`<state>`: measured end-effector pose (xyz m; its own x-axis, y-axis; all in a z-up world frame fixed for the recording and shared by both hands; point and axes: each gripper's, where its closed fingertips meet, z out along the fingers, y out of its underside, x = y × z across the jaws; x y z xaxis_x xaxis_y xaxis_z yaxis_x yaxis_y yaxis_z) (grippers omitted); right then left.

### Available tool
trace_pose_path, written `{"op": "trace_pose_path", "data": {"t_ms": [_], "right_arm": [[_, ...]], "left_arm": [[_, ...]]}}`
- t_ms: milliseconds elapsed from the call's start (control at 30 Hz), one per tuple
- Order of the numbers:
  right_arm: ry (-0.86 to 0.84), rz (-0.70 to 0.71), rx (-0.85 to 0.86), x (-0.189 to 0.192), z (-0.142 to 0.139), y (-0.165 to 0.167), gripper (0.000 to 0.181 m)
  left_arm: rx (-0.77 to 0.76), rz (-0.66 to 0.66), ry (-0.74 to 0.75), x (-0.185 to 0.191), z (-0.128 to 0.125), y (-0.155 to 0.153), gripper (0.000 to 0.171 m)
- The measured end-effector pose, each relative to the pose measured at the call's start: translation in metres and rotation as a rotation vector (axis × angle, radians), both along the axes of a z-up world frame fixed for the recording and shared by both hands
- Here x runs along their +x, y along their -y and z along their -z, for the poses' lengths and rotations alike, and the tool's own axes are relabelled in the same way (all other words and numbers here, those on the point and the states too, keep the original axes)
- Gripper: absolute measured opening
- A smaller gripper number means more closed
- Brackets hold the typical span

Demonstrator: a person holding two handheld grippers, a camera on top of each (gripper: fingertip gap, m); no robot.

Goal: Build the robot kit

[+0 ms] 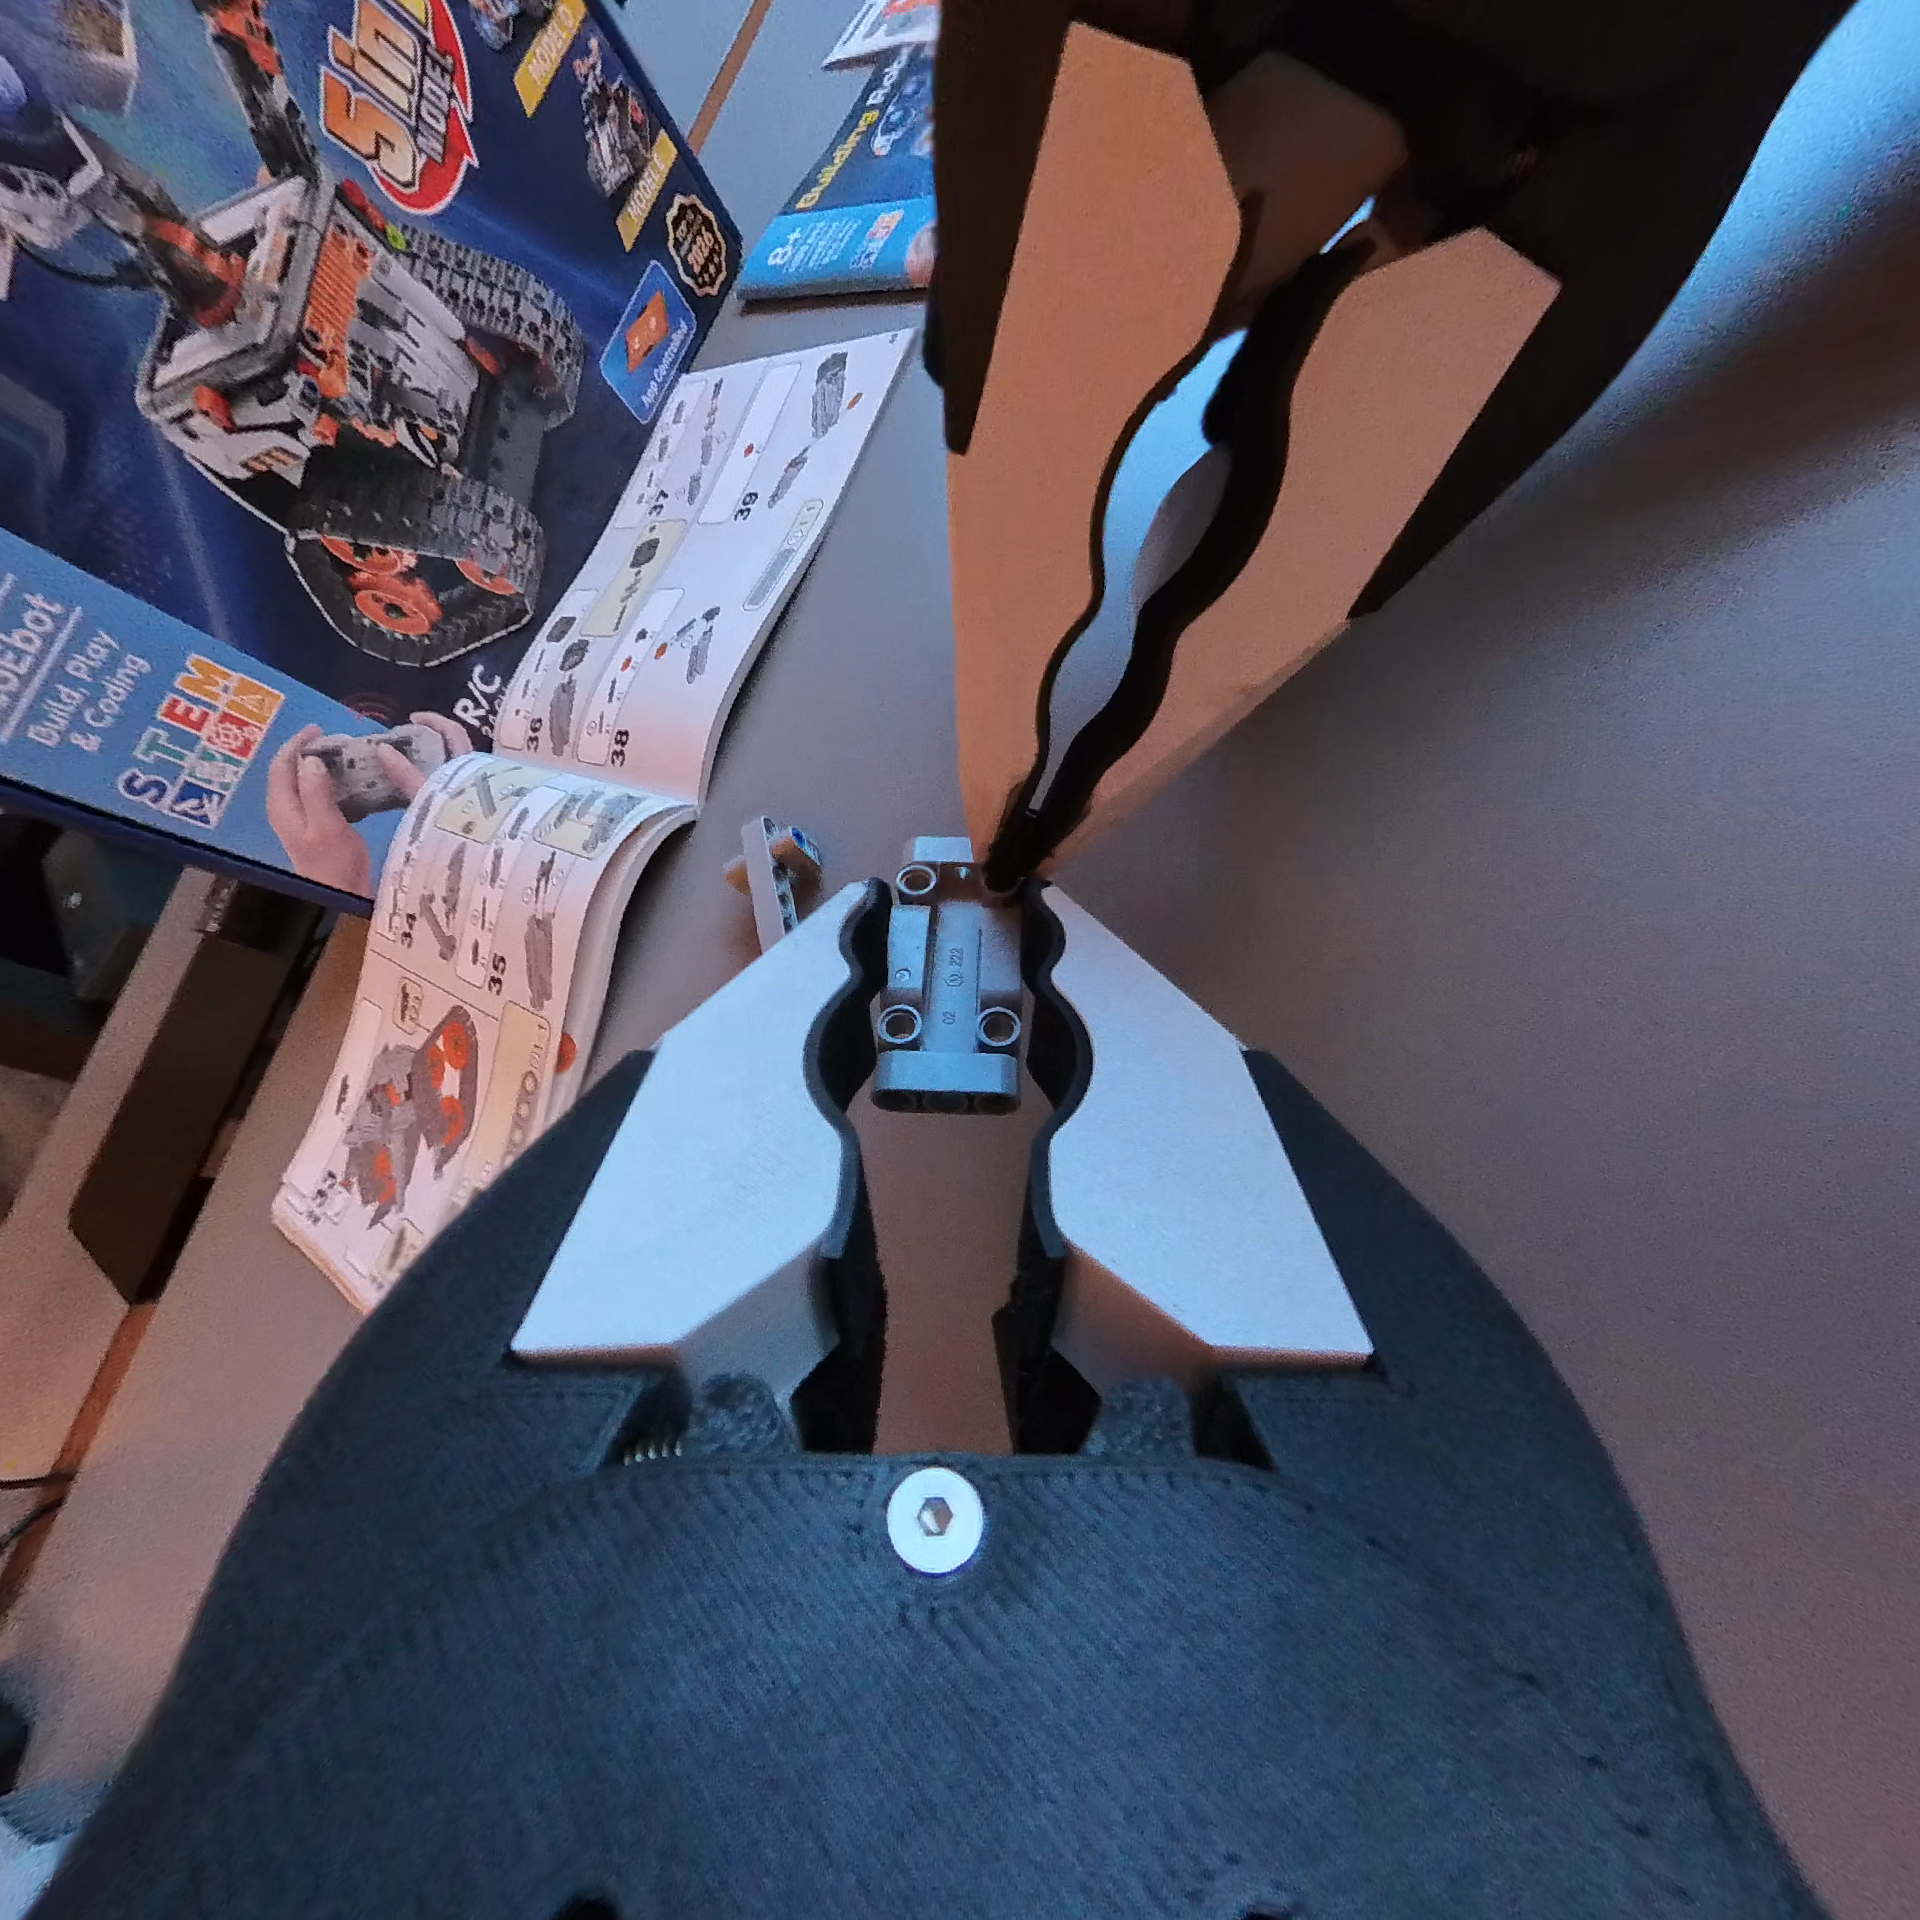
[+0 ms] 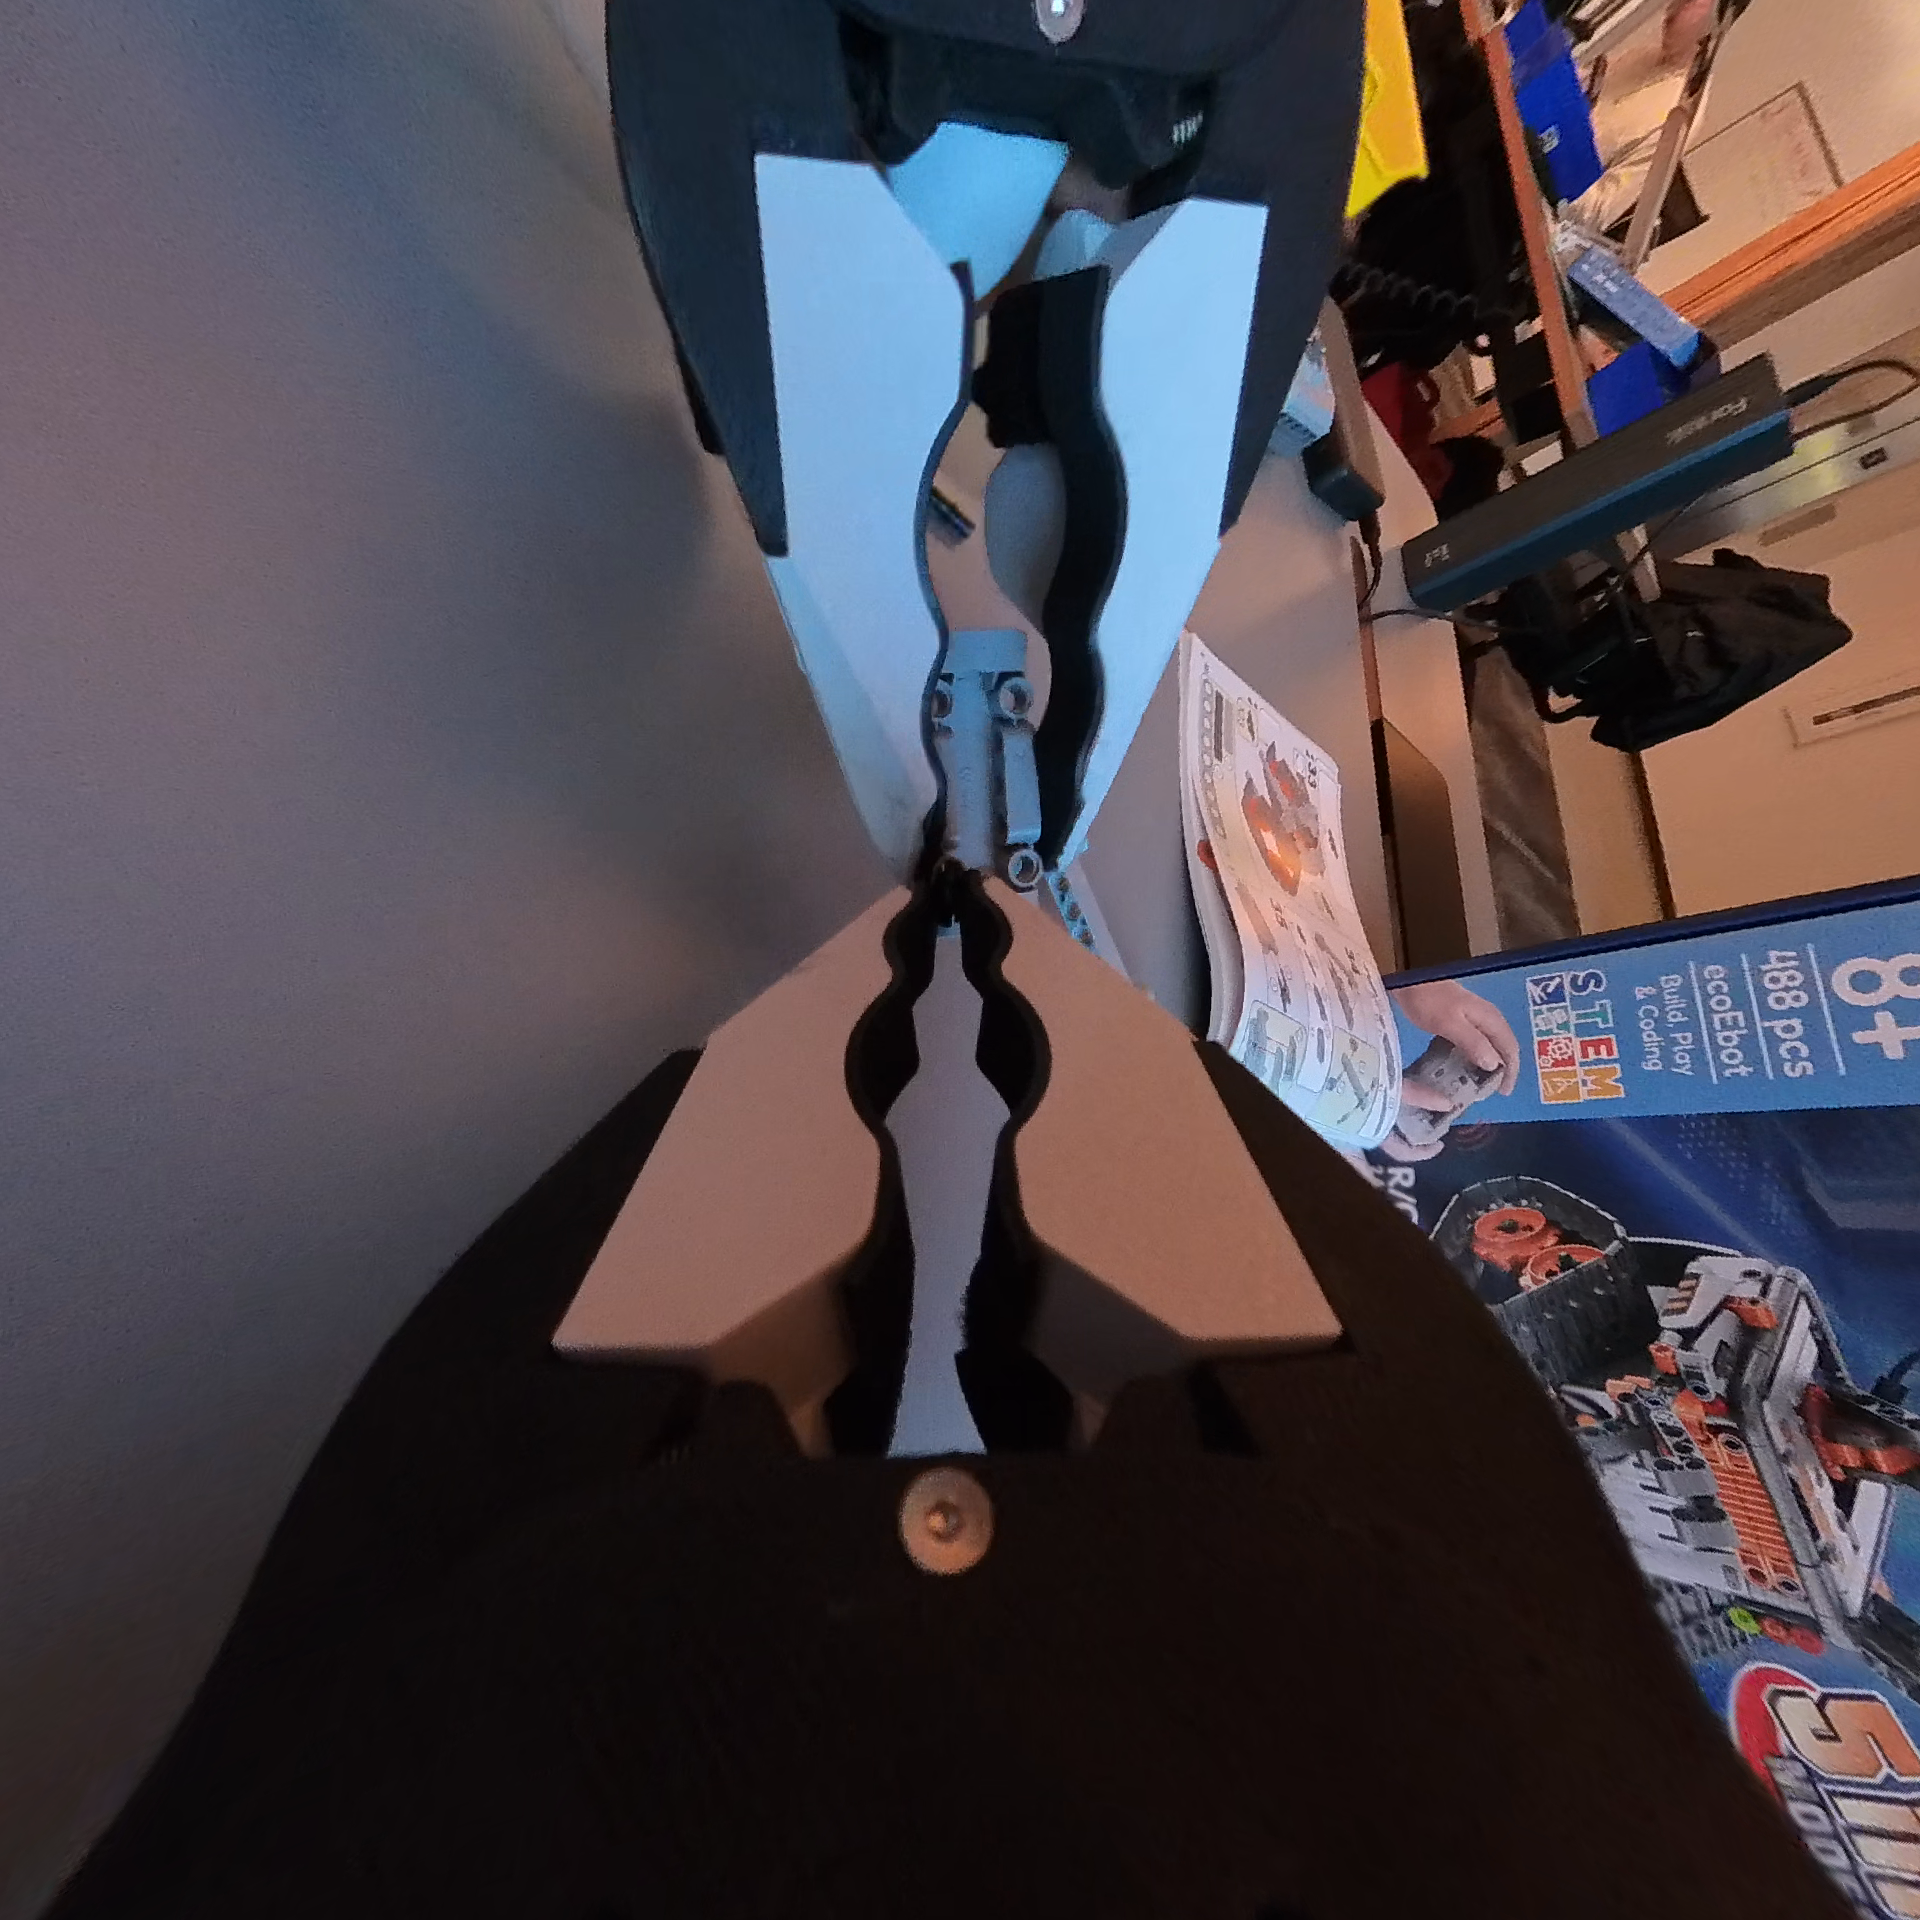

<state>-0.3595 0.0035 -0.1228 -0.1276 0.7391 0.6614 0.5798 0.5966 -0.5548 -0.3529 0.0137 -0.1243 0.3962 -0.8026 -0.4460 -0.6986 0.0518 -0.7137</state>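
Grey brick part (image 1: 948,987) was clamped in left gripper (image 1: 951,925); right gripper (image 2: 951,883) pinched small black pin (image 1: 1006,868) at its corner, not yet seated.

Workshop — cluttered shelves (image 2: 1621,343), cables.

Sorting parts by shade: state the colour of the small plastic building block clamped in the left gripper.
Light grey building block, with round pin holes; clearest in the left wrist view, between the left gripper fingers.

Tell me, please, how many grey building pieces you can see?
2: one grey block clamped in the left gripper, one grey beam lying on the table beside the booklet. Others may be hidden.
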Motion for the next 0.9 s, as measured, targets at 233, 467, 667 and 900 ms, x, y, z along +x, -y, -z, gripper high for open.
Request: {"op": "trace_pose_path", "data": {"t_ms": [233, 467, 667, 900], "right_arm": [[0.061, 0.010, -0.077, 0.008, 0.003, 0.004, 0.004], [0.101, 0.015, -0.141, 0.010, 0.009, 0.006, 0.004], [0.148, 0.010, -0.211, 0.014, 0.014, 0.010, 0.004], [0.208, 0.022, -0.207, 0.016, 0.017, 0.011, 0.004]], "left_arm": [[0.026, 0.011, -0.037, 0.008, 0.001, 0.004, 0.022], [0.030, 0.018, -0.057, 0.012, 0.004, 0.006, 0.022], [0.036, 0.031, -0.093, 0.016, 0.008, 0.009, 0.022], [-0.005, 0.026, -0.089, 0.018, 0.011, 0.011, 0.022]]}}
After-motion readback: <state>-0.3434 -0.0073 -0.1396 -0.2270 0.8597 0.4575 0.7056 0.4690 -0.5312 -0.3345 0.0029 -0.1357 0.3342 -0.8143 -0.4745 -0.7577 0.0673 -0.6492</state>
